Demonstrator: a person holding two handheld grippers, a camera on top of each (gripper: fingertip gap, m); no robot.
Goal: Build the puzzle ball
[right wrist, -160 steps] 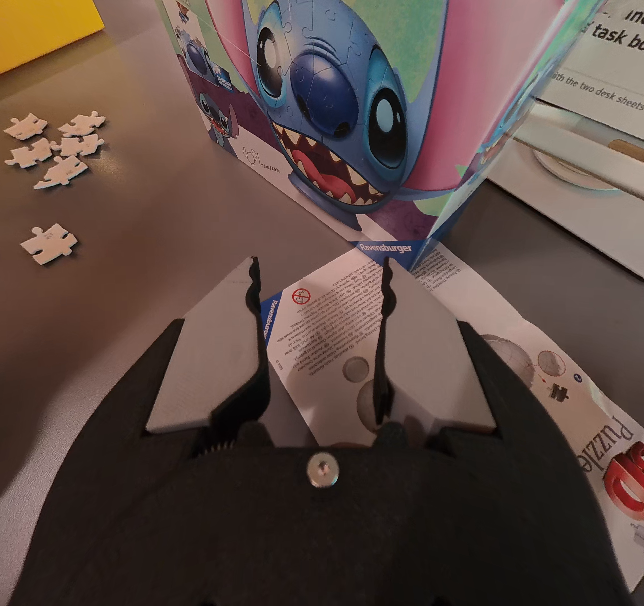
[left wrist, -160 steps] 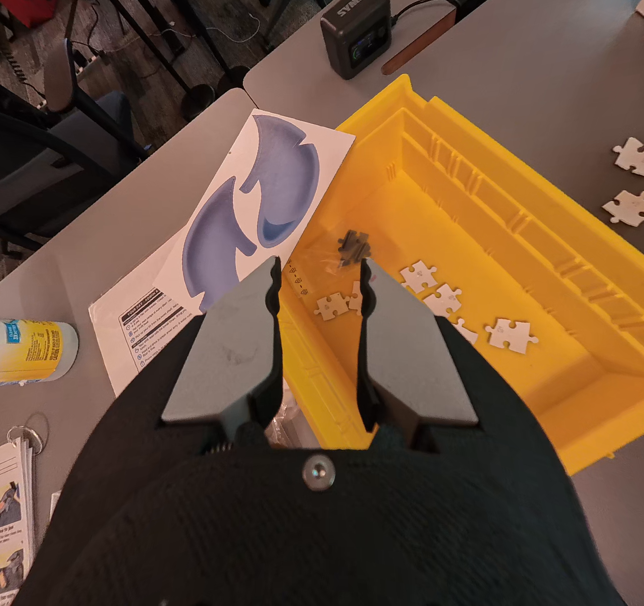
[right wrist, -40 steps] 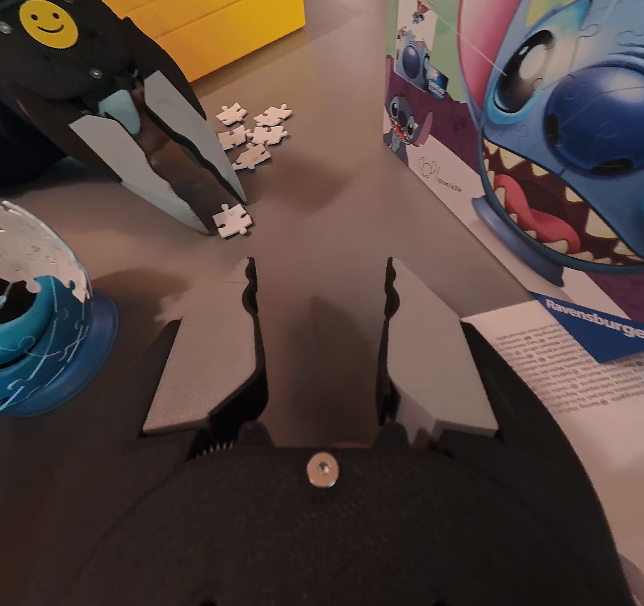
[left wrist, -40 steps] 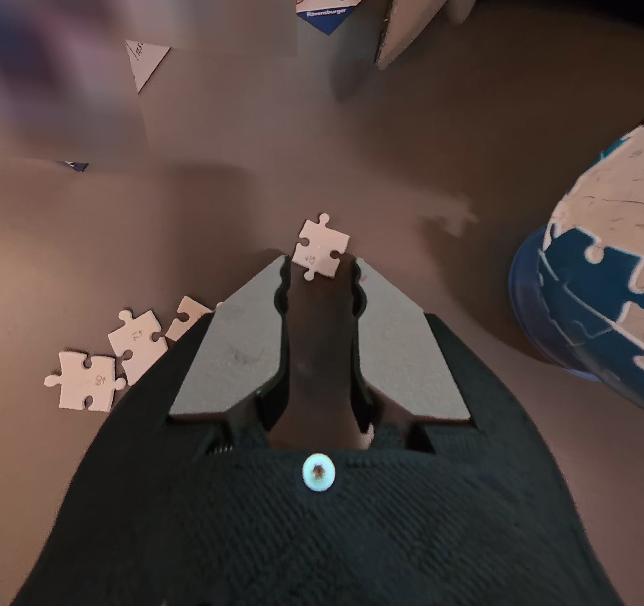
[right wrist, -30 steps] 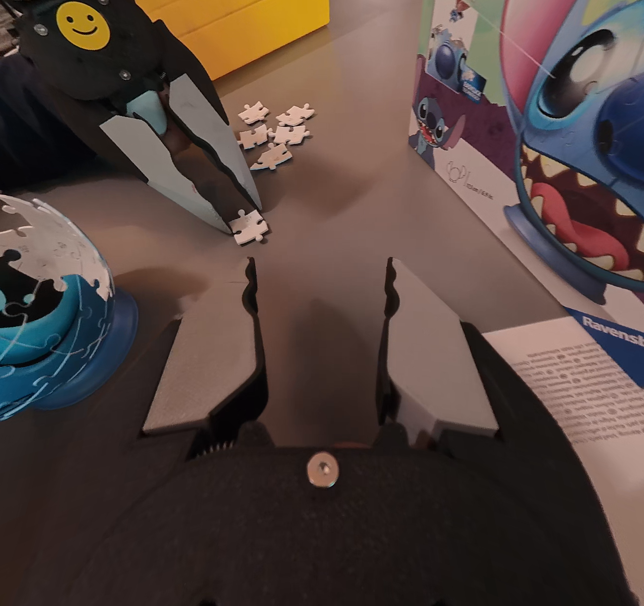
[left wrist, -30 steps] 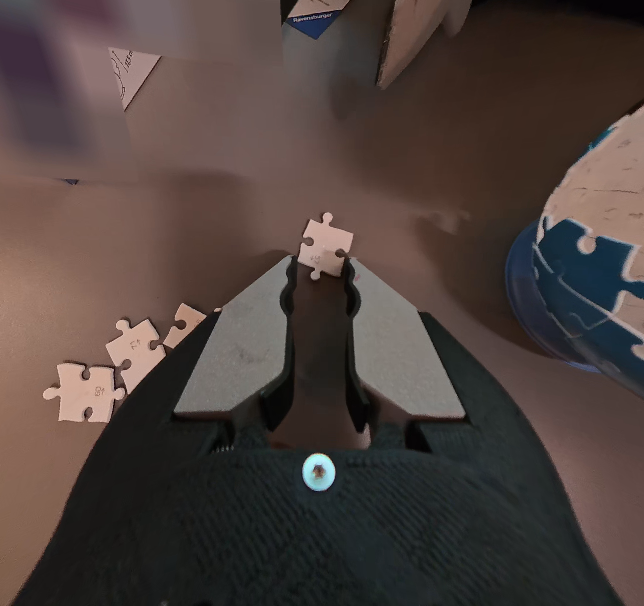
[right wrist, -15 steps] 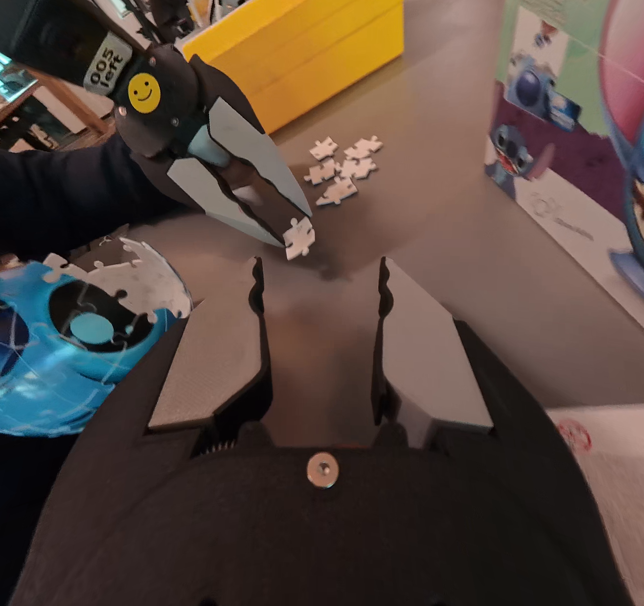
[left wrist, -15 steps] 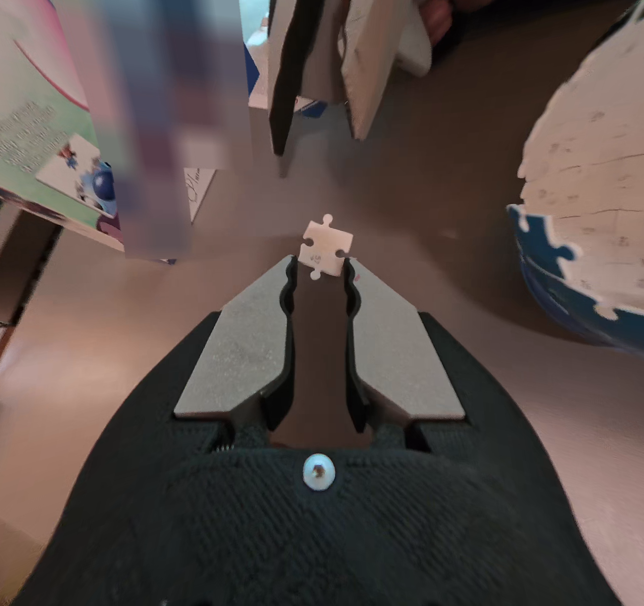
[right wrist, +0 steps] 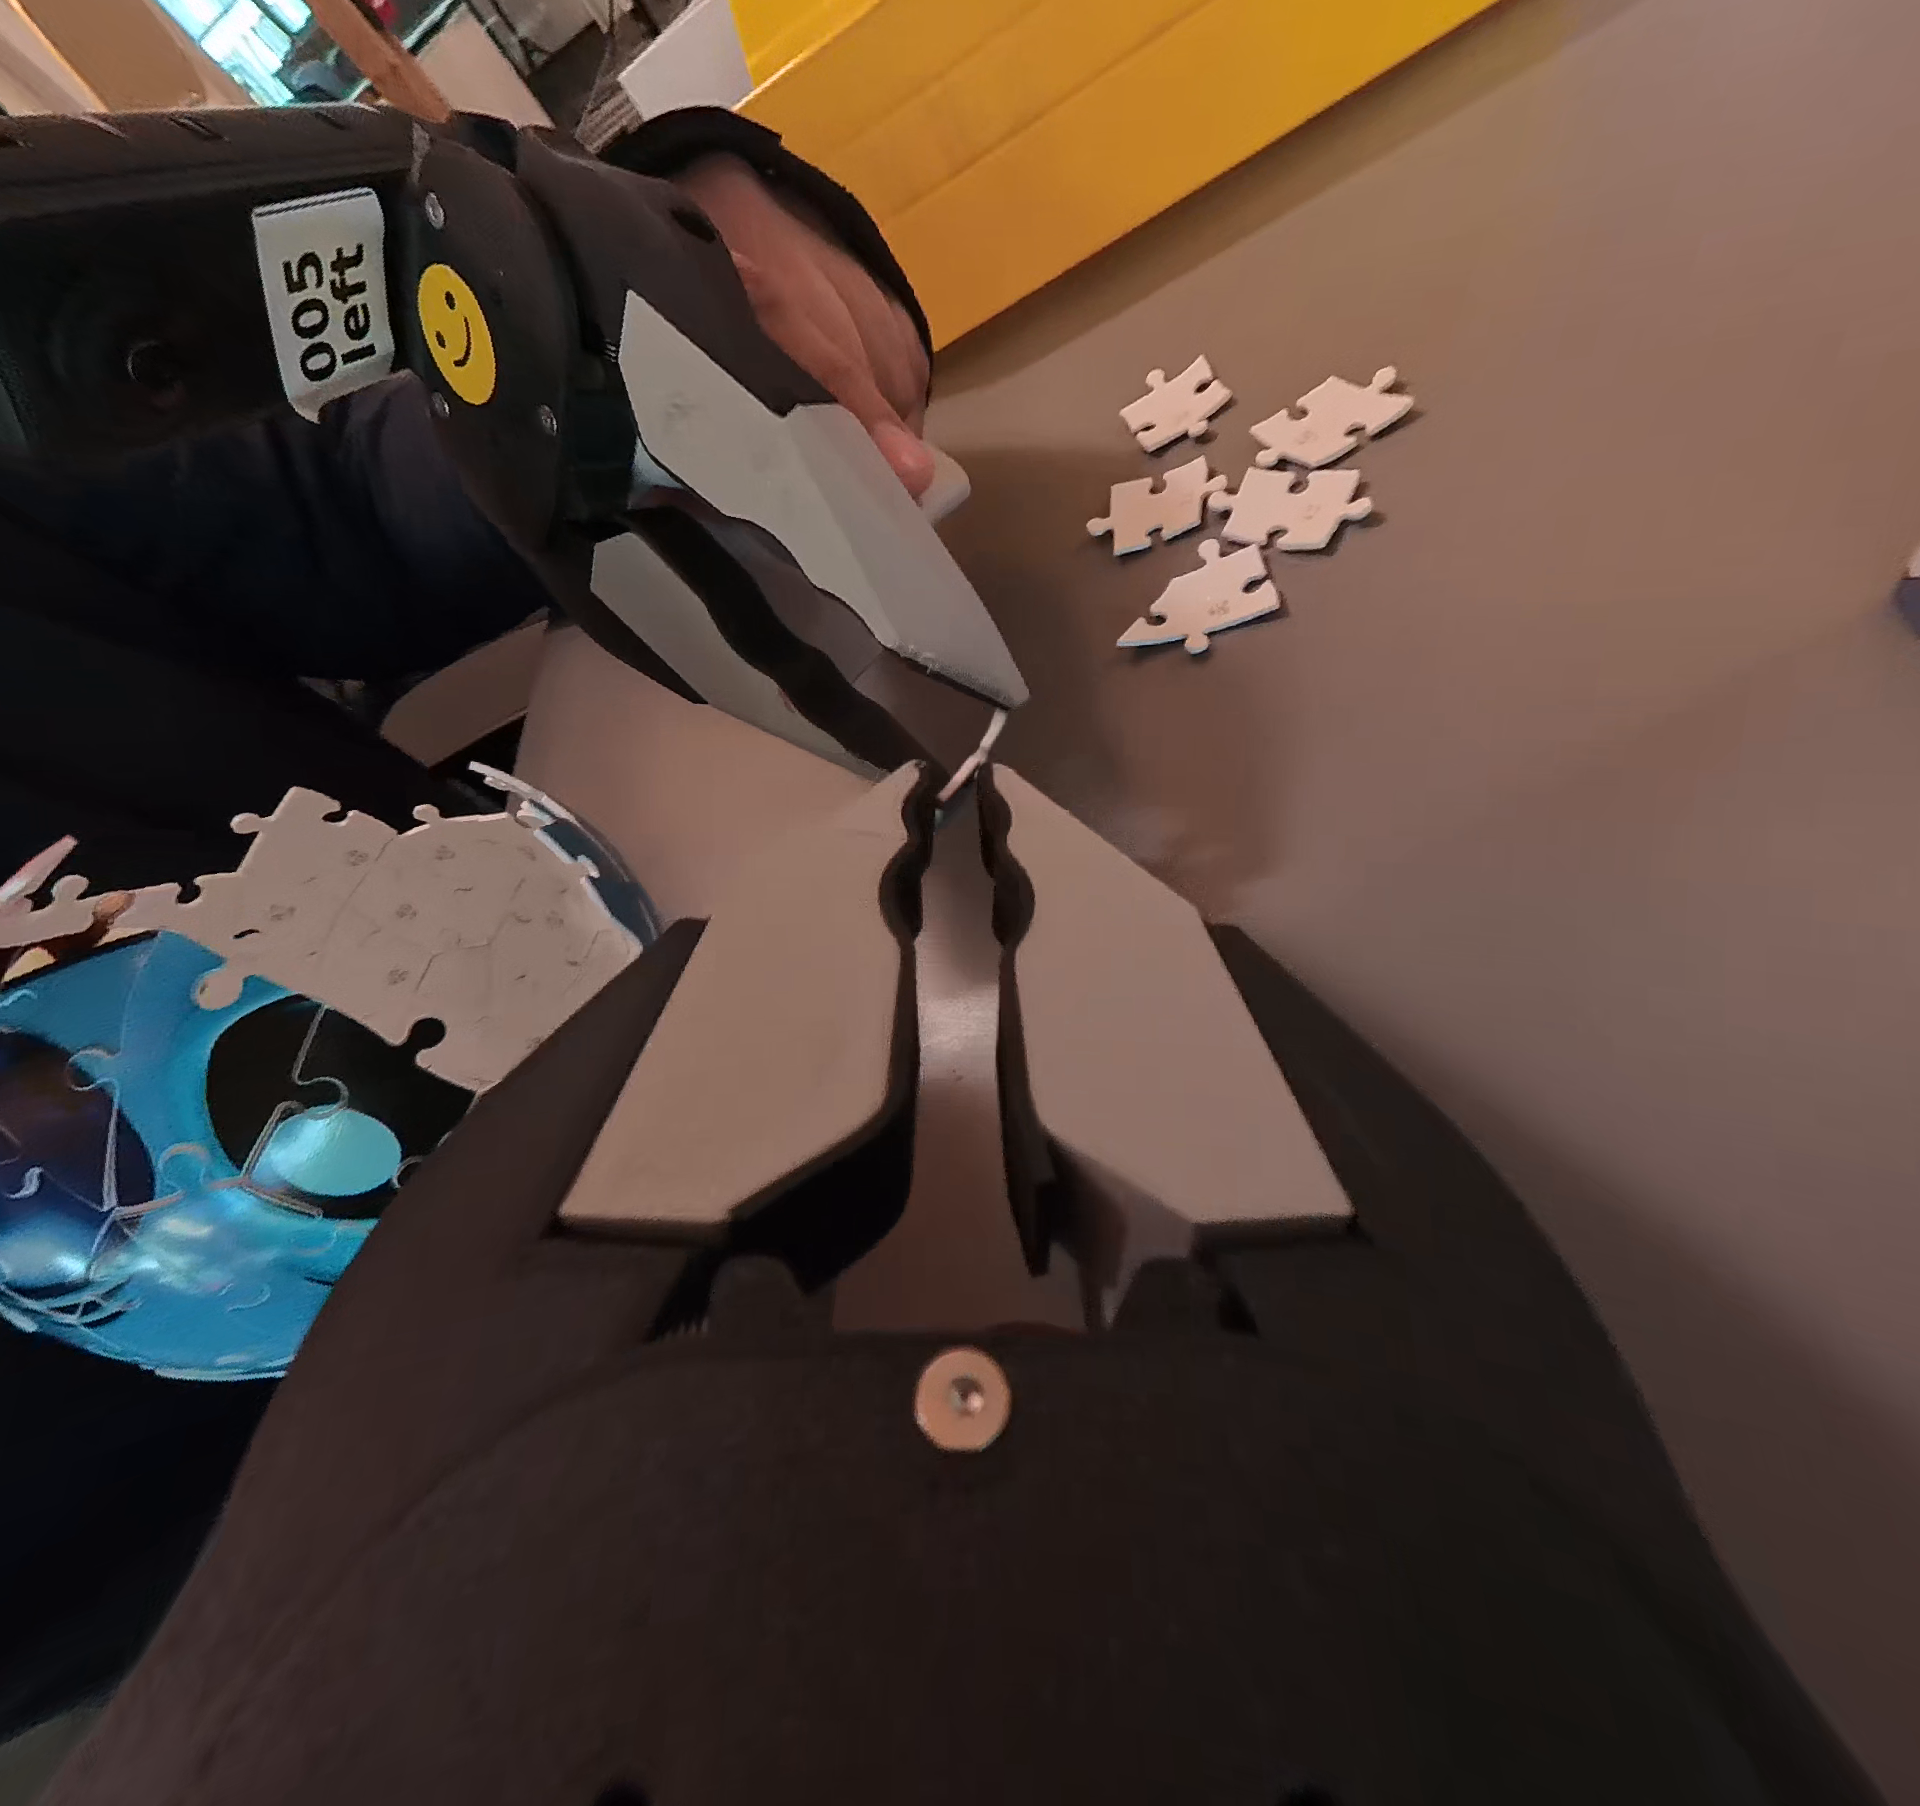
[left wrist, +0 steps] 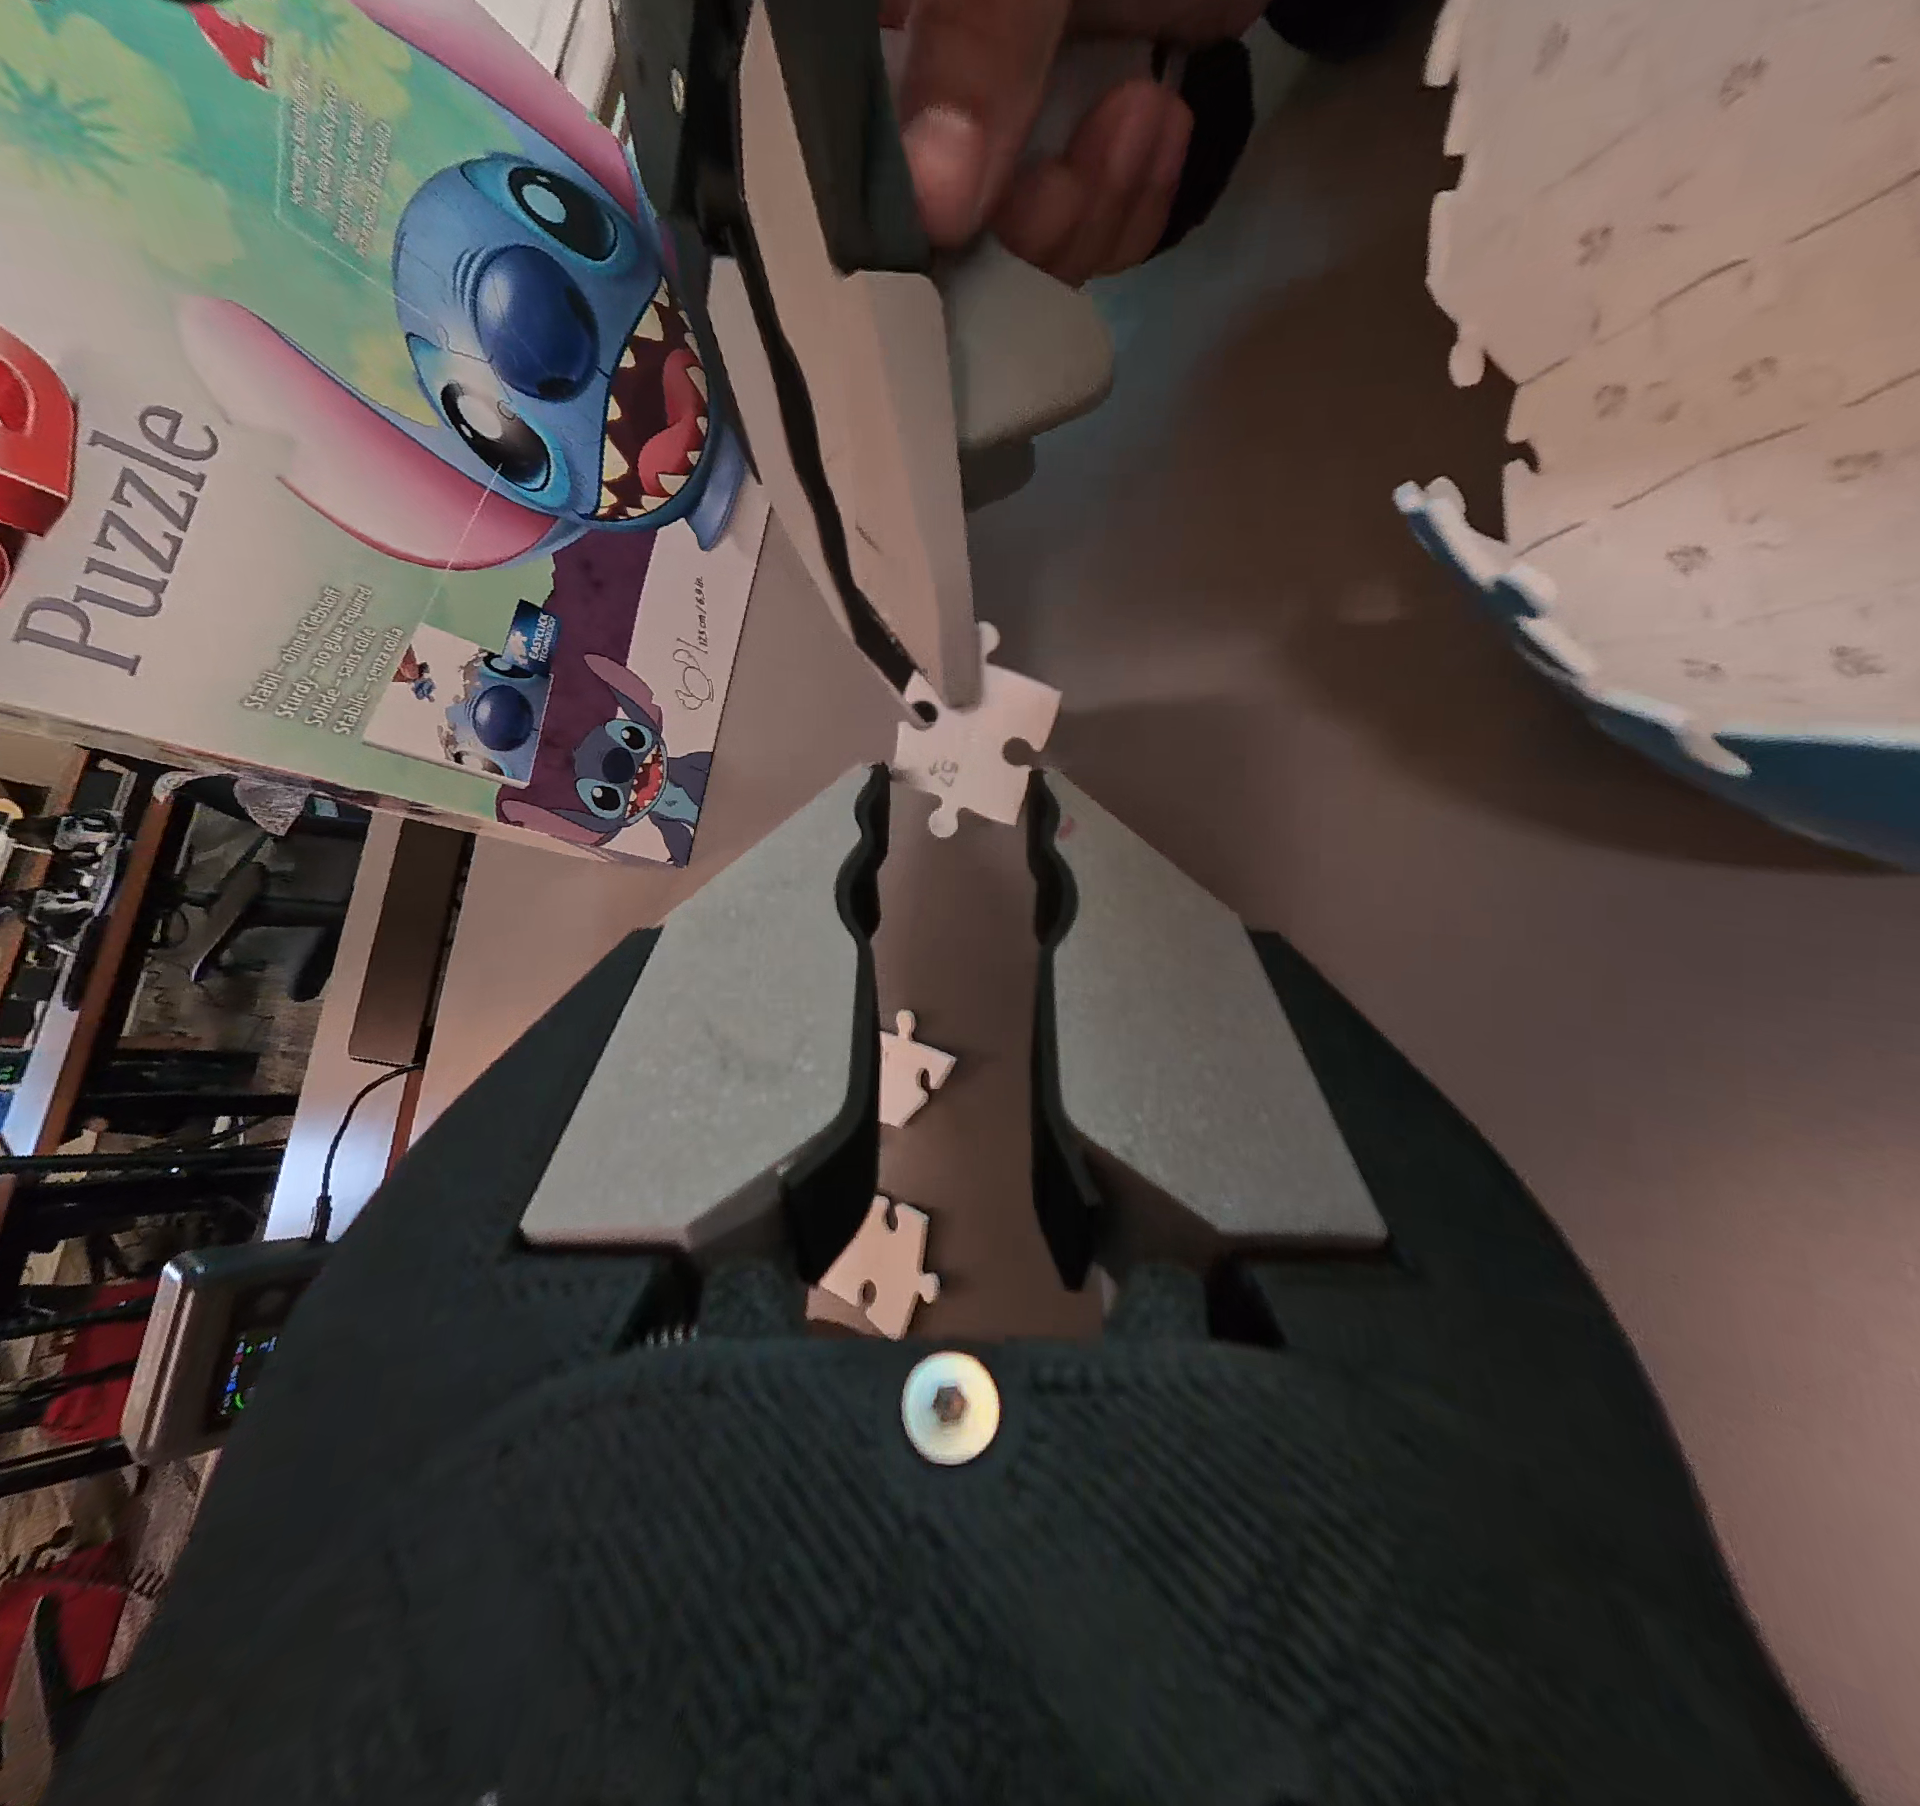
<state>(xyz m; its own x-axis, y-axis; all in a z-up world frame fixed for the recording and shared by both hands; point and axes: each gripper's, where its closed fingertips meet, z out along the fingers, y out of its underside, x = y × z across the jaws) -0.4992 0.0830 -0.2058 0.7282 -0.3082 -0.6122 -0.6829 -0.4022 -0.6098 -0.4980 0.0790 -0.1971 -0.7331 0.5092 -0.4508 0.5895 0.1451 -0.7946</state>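
Both grippers pinched one puzzle piece [left wrist: 977, 748] mid-handover: left gripper [left wrist: 954, 782], right gripper [right wrist: 951, 788]; next, the left should release.

1. A white puzzle piece [left wrist: 977, 748] is sitting at the tips of the left gripper [left wrist: 954, 780], showing a small number on its back.
2. Left of that gripper, a puzzle box [left wrist: 312, 354] is carrying printed lettering.
3. Beyond the right gripper [right wrist: 951, 780], the left one is wearing a lettered white label [right wrist: 327, 302] beside a smiley sticker [right wrist: 455, 333].
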